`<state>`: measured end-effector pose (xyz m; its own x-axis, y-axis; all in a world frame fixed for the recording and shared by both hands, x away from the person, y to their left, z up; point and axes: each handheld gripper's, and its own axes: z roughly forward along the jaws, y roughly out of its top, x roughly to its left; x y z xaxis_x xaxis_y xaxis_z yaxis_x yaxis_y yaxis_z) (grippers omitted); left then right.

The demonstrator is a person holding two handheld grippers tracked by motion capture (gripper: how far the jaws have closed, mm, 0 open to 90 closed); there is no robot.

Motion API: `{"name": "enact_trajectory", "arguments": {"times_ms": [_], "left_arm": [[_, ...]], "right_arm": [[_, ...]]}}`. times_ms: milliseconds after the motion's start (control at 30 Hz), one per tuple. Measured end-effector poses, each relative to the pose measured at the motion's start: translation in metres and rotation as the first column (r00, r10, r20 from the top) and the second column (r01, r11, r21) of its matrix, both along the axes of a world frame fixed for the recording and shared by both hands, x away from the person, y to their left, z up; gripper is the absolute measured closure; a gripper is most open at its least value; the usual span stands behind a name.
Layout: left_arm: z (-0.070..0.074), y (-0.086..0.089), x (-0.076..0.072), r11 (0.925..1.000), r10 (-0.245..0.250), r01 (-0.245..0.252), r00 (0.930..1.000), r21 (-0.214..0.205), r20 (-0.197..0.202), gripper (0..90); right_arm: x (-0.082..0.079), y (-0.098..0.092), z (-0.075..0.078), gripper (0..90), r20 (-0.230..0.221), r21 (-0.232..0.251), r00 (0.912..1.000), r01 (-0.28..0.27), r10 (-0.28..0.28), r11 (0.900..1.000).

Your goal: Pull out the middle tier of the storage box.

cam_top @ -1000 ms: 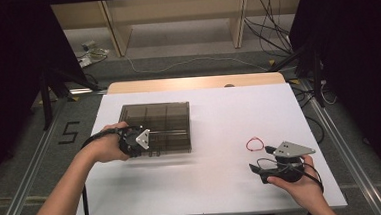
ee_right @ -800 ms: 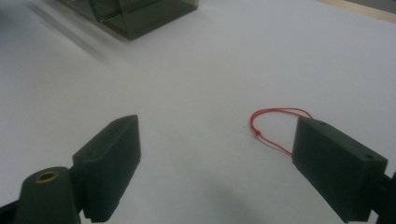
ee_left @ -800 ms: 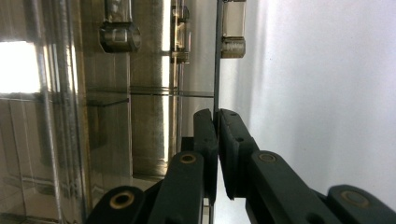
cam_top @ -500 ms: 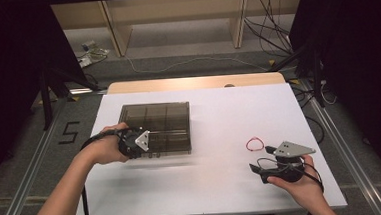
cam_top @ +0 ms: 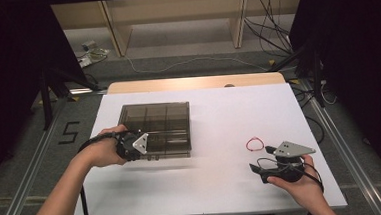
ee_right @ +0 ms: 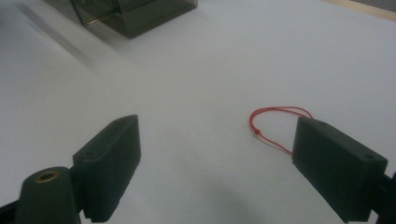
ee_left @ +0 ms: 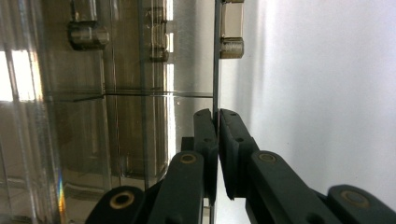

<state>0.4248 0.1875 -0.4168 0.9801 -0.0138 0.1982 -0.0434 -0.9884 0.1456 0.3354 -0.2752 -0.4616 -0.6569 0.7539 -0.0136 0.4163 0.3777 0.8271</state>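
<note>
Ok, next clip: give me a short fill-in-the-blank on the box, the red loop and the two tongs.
1. The left tongs are shut on the thin ____ of the smoky clear box.
2. The right tongs stand ____, with nothing between them.
3. The string loop lying on the white table ahead of the right tongs is ____ in colour.
4. The box sits nearer the person's ____ hand.

Missing words: lid; open; red; left
</note>
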Motion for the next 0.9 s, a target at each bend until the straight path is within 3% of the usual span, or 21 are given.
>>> {"name": "enact_trajectory", "arguments": {"times_ms": [367, 633, 900], "left_arm": [[-0.002, 0.0, -0.009, 0.9999, -0.015, 0.015, 0.9999, -0.003, 0.008, 86.0], [-0.001, -0.001, -0.017, 0.9996, 0.024, -0.024, 0.9995, -0.017, -0.021, 86.5], [-0.003, -0.002, -0.022, 0.9993, 0.029, -0.029, 0.9995, -0.023, -0.014, 86.8]], "right_arm": [[0.0, 0.001, 0.0, 16.0, -0.001, -0.001, 1.0, -0.001, 0.001, 1.0], [0.0, 0.001, 0.0, 16.0, -0.004, -0.002, 1.0, -0.003, 0.003, 1.0], [-0.001, 0.001, 0.0, 16.0, -0.002, -0.002, 1.0, -0.009, 0.009, 1.0]]}}
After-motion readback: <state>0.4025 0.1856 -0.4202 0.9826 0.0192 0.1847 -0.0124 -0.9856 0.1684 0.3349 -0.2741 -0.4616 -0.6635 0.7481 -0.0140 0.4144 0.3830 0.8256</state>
